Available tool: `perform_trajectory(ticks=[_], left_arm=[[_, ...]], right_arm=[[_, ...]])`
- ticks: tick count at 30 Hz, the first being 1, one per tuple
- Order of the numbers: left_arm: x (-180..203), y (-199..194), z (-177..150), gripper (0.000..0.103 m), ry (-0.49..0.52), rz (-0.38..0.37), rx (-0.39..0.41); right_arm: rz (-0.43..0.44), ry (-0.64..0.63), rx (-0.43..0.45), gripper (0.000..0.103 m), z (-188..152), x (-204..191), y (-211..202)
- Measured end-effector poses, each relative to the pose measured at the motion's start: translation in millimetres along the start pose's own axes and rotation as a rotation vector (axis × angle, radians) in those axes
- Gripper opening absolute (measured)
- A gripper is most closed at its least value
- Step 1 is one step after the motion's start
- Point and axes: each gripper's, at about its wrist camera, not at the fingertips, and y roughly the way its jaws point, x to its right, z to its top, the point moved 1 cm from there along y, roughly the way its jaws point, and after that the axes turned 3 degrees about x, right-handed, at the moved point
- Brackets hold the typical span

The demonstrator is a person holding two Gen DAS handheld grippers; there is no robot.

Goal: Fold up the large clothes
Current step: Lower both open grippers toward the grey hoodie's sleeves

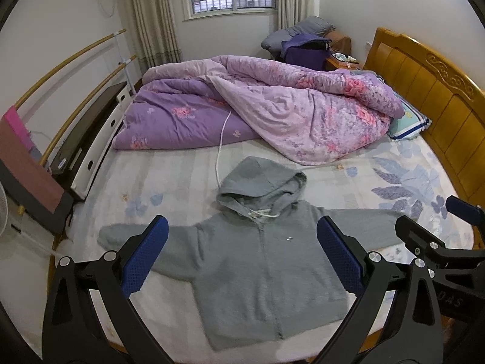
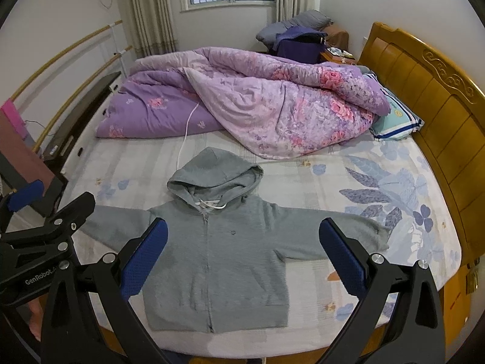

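A grey zip-up hoodie (image 2: 218,242) is laid flat, front up, on the near part of the bed sheet (image 2: 348,182), with both sleeves spread out to the sides and the hood turned toward the far end. A white drawstring (image 2: 212,204) is seen at its collar. The left gripper (image 1: 242,254) is held above the near edge of the bed, its jaws spread wide and nothing gripped between them. The right gripper (image 2: 242,254) is held just beside it, likewise wide apart and without a load. Behind the hoodie, a purple floral quilt (image 1: 272,109) is bunched up, and a thin white cord (image 1: 219,151) runs from it toward the hood; whether the cord touches the hood cannot be told. A wooden headboard (image 1: 424,97) is seen on the right.
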Motion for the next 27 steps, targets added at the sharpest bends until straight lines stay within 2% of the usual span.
perform_trajectory(ticks=[6, 10, 13, 15, 19, 21, 23, 27], left_arm=[[-73.5, 53.7, -10.1, 0.098, -0.007, -0.058, -0.046], [-120.0, 93.9, -25.7, 0.098, -0.013, -0.051, -0.060], [-162.0, 135.4, -43.1, 0.098, -0.045, -0.124, -0.129], [-198.9, 166.0, -59.1, 0.098, -0.128, -0.150, -0.192], [-265.9, 215.5, -92.7, 0.098, -0.264, -0.104, -0.268], [-307.0, 240.4, -113.5, 0.098, -0.331, -0.063, -0.303], [-344.6, 262.3, -132.4, 0.098, -0.404, -0.063, -0.331], [-432.7, 297.3, -174.1, 0.098, -0.602, 0.048, -0.342]], right_arm=[[-0.031, -0.018, -0.097, 0.096, -0.9, -63.5, 52.8], [-0.018, -0.034, -0.153, 0.096, -11.0, -111.7, 95.6], [-0.001, -0.039, -0.214, 0.096, -19.9, -143.3, 133.1], [0.013, -0.045, -0.252, 0.096, -27.1, -166.1, 163.2], [0.027, -0.065, -0.307, 0.096, -41.6, -203.6, 217.5], [0.027, -0.087, -0.309, 0.096, -49.7, -224.6, 243.4], [0.027, -0.106, -0.302, 0.096, -56.8, -238.2, 261.9], [0.000, -0.148, -0.314, 0.095, -73.4, -263.5, 309.9]])
